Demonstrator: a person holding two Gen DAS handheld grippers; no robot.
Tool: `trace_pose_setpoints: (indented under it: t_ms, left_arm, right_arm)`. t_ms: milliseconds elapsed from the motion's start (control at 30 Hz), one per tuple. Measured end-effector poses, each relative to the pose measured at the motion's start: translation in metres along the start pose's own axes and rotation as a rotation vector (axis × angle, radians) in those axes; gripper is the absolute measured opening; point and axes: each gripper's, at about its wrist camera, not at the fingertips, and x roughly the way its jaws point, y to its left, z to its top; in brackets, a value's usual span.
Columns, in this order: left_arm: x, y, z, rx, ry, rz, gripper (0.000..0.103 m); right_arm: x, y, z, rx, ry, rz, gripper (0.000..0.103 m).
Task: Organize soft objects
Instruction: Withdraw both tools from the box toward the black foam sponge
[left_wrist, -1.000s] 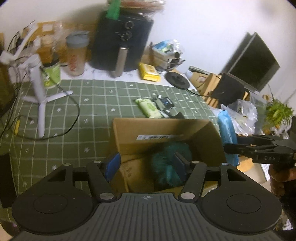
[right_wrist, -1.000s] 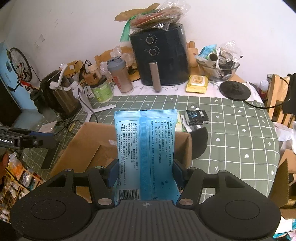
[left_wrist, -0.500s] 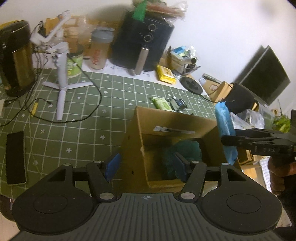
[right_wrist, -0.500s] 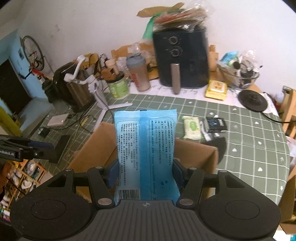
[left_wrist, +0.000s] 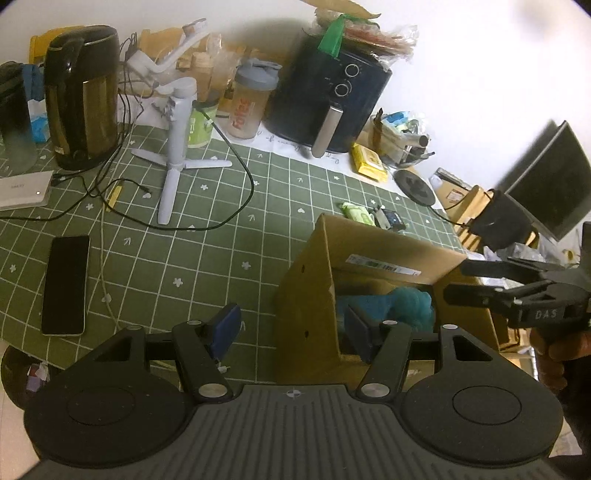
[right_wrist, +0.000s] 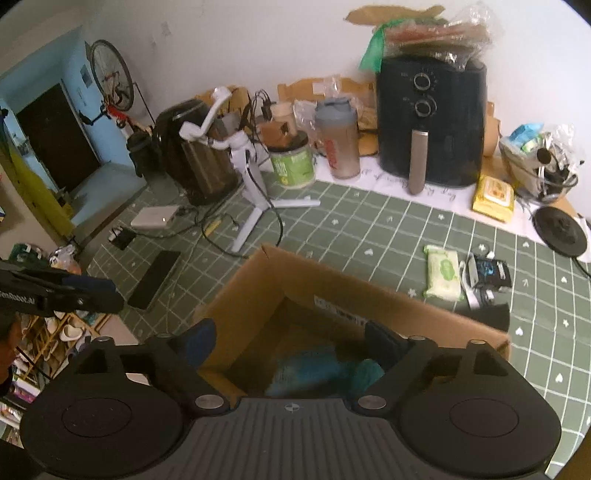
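An open cardboard box (right_wrist: 391, 302) stands at the near edge of the green checked table; it also shows in the left wrist view (left_wrist: 314, 288). Inside lie a teal fluffy object (left_wrist: 402, 299) and a blue packet (right_wrist: 306, 369), both in shadow. My right gripper (right_wrist: 291, 341) is open and empty above the box opening. My left gripper (left_wrist: 291, 326) is open and empty, straddling the box's left wall. The right gripper also shows in the left wrist view (left_wrist: 458, 282). A green wipes pack (right_wrist: 443, 271) lies on the table behind the box.
A black air fryer (right_wrist: 430, 122), shaker bottle (right_wrist: 340, 140), green jar (right_wrist: 291, 162), kettle (left_wrist: 83, 96) and white tripod (left_wrist: 175, 147) with cables stand at the back. A phone (left_wrist: 66, 284) lies left. A yellow pack (right_wrist: 493, 197) and small black box (right_wrist: 487, 271) lie right.
My right gripper opened and let go of the blue packet, which now lies inside the box. My left gripper swung left and drew back from the box.
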Motion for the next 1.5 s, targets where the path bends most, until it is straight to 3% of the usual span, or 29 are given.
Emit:
trace_pose_setpoints:
  t_ms: [167, 767, 1000, 1133, 1400, 1500]
  left_arm:
    - [0.005, -0.002, -0.001, 0.006, 0.014, -0.010, 0.061]
    - [0.030, -0.029, 0.026, 0.112, 0.021, -0.051, 0.061]
    - [0.043, -0.047, 0.036, 0.188, 0.025, -0.002, 0.062]
    - [0.048, -0.056, 0.041, 0.222, 0.002, 0.019, 0.075]
    - [0.057, -0.070, 0.053, 0.301, -0.041, 0.093, 0.077]
    - [0.060, -0.072, 0.056, 0.305, -0.046, 0.098, 0.080]
  right_arm:
    - [0.001, -0.003, -0.008, 0.012, 0.016, -0.030, 0.103]
    - [-0.027, -0.042, -0.034, 0.151, -0.025, -0.166, 0.103]
    - [-0.035, -0.060, -0.043, 0.205, -0.034, -0.230, 0.103]
    - [-0.038, -0.070, -0.048, 0.229, -0.033, -0.284, 0.103]
    - [-0.043, -0.082, -0.053, 0.207, -0.124, -0.351, 0.103]
    - [-0.042, -0.088, -0.051, 0.199, -0.109, -0.361, 0.103]
